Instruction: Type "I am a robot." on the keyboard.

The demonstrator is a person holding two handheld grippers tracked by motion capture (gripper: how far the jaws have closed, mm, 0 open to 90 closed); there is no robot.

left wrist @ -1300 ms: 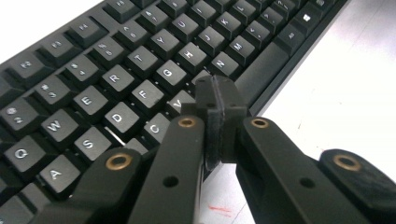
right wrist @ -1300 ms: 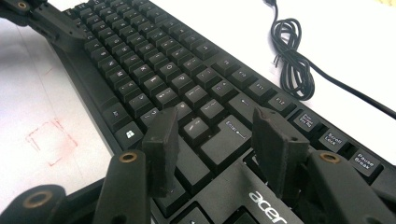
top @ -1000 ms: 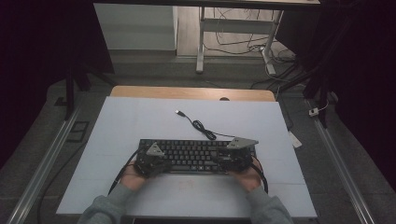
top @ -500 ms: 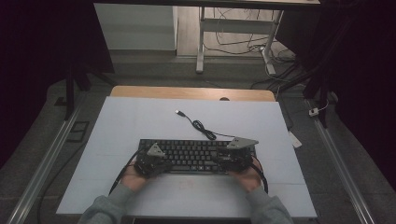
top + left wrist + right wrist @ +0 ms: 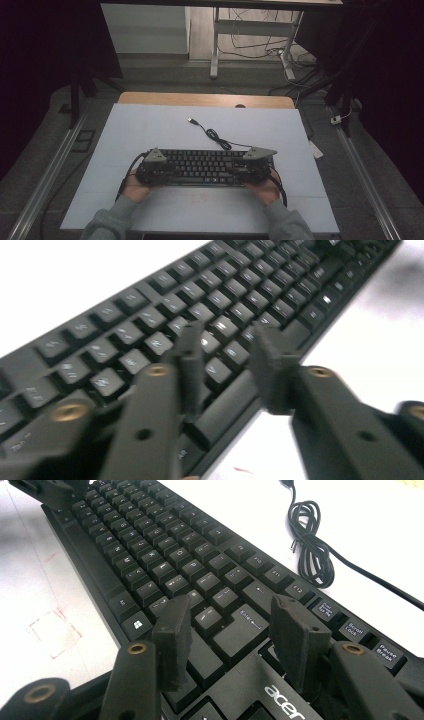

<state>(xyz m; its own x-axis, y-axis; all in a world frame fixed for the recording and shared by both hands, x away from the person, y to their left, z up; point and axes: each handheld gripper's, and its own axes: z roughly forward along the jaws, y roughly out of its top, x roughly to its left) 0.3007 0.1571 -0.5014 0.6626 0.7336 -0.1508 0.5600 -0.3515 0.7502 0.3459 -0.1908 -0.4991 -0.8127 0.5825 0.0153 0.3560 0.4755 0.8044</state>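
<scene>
at the near edge of the table (image 5: 125, 125), a black keyboard (image 5: 202, 165) lies flat and square to the person, w/ a gripper at each end, prob to lift or shift it level w/o tipping. left end: left gripper (image 5: 225, 360) hovers over the keys by the front edge, jaws part open and just been opening; nothing between them, pads look clear of the keys, tho that view is blurred. its grey plate sits over the keyboard's left corner in the high view. middle: keyboard's cable (image 5: 215, 135) runs off the back edge in a loose coil, plug lying free farther back on the table, so no tug if the board moves. right end: right gripper (image 5: 230, 625) over the enter key area, jaws fairly wide, gripping nothing; can't tell if the pad tips touch the keycaps.
</scene>
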